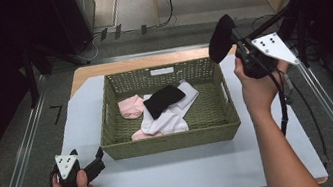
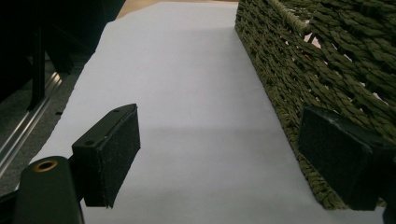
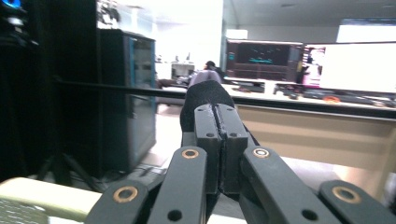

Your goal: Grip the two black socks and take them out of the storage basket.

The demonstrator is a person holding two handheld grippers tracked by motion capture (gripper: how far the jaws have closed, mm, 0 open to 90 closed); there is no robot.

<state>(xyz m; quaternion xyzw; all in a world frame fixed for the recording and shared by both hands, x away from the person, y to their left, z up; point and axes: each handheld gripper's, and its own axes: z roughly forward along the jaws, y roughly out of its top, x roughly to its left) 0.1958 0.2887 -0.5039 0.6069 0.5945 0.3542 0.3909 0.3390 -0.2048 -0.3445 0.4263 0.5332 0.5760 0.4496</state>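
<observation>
The right tongs [image 1: 235, 37], raised above the basket's [image 1: 172, 140] far right corner, are clamped on a black sock [image 1: 221, 38], which stands up past their tips; in the right gripper view the pads meet with the sock [image 3: 205, 95] pinched between them. The left tongs [image 1: 96, 160] rest on the desk [image 1: 177, 173] just beside the basket's near left corner, jaws apart and holding nothing. Inside the basket lie another black sock [image 1: 164, 99], white socks [image 1: 168, 118] and pink socks [image 1: 131, 106].

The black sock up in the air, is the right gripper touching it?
Touching. In the right gripper view the right gripper has its jaws shut on the black sock.
</observation>
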